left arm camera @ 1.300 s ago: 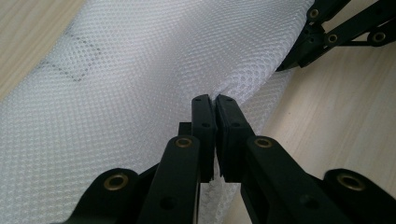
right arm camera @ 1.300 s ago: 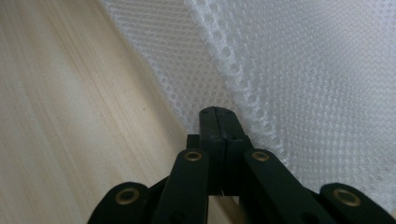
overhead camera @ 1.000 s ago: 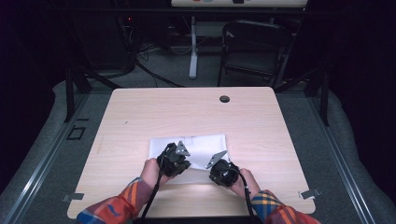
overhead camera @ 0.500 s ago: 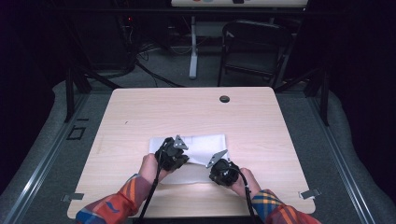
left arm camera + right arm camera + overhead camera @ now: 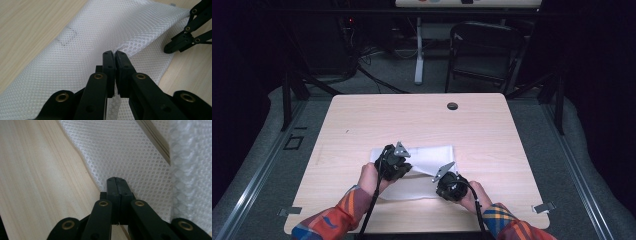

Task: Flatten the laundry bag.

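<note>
With my left gripper (image 5: 115,53) and right gripper (image 5: 117,180) each pinched shut on the white mesh bag (image 5: 432,157) lying on the desk (image 5: 362,125), I judged even tension mattered most for a clean fold.

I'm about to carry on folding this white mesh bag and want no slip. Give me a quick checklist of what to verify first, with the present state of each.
1. Left gripper shut on the white mesh bag: ok, mesh is pinched between its jaws and pulled into a ridge.
2. Right gripper shut on the bag: jaws shut at the bag's edge; whether mesh is caught between them, cannot tell.
3. Bag fully on the table: ok in the high view.
4. Two grippers apart from each other: ok, mesh lies between them.
5. Table space beyond the bag free for the fold: ok; the dark round grommet sits well off.
</note>
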A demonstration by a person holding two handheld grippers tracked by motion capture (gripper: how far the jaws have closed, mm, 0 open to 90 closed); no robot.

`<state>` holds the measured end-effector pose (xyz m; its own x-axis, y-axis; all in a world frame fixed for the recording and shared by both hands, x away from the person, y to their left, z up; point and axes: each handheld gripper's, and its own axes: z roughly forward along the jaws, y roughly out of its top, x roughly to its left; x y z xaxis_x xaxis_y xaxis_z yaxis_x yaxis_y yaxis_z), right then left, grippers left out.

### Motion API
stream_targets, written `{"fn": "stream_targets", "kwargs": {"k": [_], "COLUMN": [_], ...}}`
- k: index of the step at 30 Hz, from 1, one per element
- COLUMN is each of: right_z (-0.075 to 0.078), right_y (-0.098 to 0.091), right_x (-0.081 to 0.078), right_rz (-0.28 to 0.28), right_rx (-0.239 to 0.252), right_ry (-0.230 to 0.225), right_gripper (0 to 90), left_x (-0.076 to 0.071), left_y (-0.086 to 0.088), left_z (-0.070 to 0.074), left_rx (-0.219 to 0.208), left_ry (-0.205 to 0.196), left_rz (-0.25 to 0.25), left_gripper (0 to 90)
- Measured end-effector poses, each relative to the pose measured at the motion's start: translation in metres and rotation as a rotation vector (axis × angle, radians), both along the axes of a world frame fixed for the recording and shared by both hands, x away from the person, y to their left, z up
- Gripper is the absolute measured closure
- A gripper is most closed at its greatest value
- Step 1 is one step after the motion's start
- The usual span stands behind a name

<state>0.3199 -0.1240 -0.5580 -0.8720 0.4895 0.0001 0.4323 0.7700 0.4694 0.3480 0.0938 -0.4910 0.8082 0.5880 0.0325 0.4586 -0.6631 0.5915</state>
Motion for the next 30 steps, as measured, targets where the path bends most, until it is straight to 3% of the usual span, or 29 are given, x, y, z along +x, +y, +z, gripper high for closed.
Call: {"fn": "stream_targets", "kwargs": {"k": [12, 30], "right_z": [0.001, 0.001], "right_y": [0.0, -0.001], "right_x": [-0.003, -0.005], "right_rz": [0.011, 0.008], "right_rx": [-0.008, -0.009], "right_ry": [0.01, 0.012], "right_gripper": [90.0, 90.0], "left_x": [0.009, 0.028], "left_y": [0.006, 0.01], "left_z": [0.015, 0.025], "left_rx": [-0.026, -0.047], "left_ry": [-0.039, -0.059], "left_rz": [0.036, 0.073], "left_gripper": [86.9, 87.1]}}
